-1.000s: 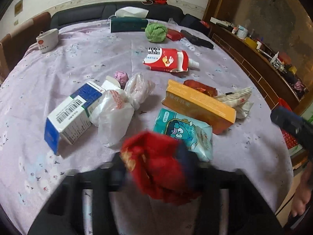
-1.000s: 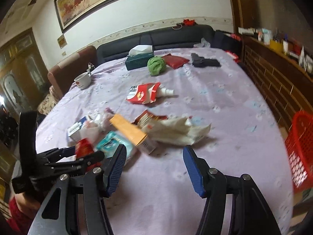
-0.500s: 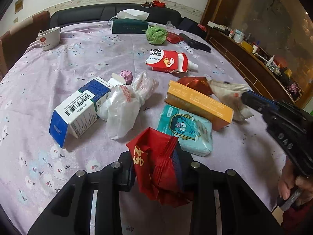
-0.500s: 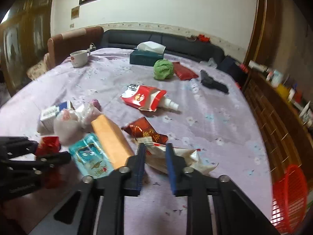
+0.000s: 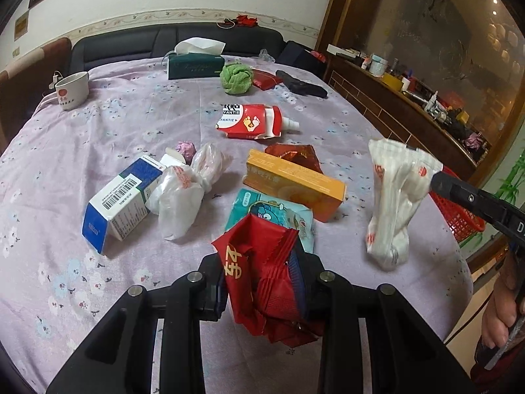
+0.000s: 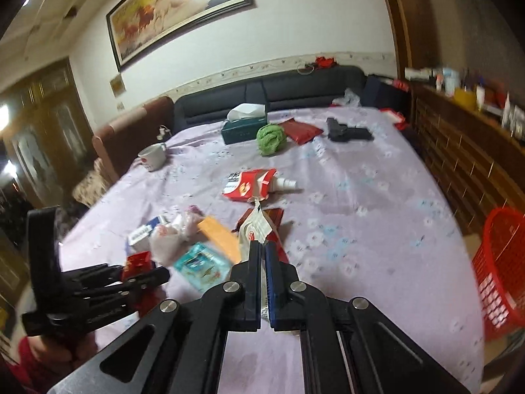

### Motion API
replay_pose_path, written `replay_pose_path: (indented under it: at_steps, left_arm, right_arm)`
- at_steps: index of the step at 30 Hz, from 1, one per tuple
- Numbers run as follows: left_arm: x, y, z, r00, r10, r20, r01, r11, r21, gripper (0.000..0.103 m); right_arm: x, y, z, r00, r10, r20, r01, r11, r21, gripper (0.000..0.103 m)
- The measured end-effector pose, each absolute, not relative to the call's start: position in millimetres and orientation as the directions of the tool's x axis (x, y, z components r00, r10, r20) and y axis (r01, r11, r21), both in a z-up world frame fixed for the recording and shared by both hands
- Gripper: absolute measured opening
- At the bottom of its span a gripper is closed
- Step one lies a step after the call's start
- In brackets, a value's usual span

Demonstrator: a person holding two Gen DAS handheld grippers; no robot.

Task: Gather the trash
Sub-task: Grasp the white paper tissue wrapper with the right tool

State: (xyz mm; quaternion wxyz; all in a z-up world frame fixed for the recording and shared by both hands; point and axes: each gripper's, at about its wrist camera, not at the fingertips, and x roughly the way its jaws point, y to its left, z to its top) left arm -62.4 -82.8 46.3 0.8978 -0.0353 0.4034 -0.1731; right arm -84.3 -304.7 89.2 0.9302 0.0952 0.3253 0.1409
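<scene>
My left gripper (image 5: 264, 282) is shut on a crumpled red wrapper (image 5: 262, 272), held just above the near edge of the table. My right gripper (image 6: 262, 252) is shut on a white wrapper (image 6: 254, 226) with red marks, lifted off the cloth; in the left wrist view that white wrapper (image 5: 393, 197) hangs at the right. On the lilac tablecloth (image 5: 131, 115) lie an orange box (image 5: 295, 184), a teal packet (image 5: 279, 210), a blue and white box (image 5: 121, 197), a white plastic bag (image 5: 183, 193), a dark red foil wrapper (image 5: 293, 156) and a red and white pouch (image 5: 252, 121).
A red basket (image 6: 498, 272) stands off the table's right edge. Farther back sit a white cup (image 5: 72, 90), a green tissue box (image 5: 195, 64), a green cloth ball (image 5: 236, 78), a red packet (image 5: 267, 78) and a black object (image 5: 302, 87). A person's hand (image 5: 502, 315) holds the right gripper.
My right gripper went from open to shut on the white wrapper and lifted it off the table. The left gripper rose slightly with the red wrapper.
</scene>
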Motion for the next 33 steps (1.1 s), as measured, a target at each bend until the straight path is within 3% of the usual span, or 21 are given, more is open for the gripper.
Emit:
replay_pose_path:
  at_steps: [8, 21, 33]
  left_arm:
    - [-68, -92, 51, 0.626, -0.338, -0.703, 0.297, 0.937, -0.185, 0.030]
    - [-78, -100, 63, 0.735, -0.200, -0.648, 0.236, 0.971, -0.031, 0.030]
    - [-81, -98, 63, 0.764, -0.152, -0.627, 0.212, 0.977, 0.022, 0.030]
  right_arm:
    - [-92, -316, 82, 0.738, 0.346, -0.579, -0.168, 0.925, 0.340, 0.003]
    - [-100, -307, 86, 0.773, 0.285, -0.567, -0.162, 0.952, 0.258, 0.003]
    - [-100, -301, 88, 0.776, 0.281, -0.566, -0.167, 0.955, 0.244, 0.003]
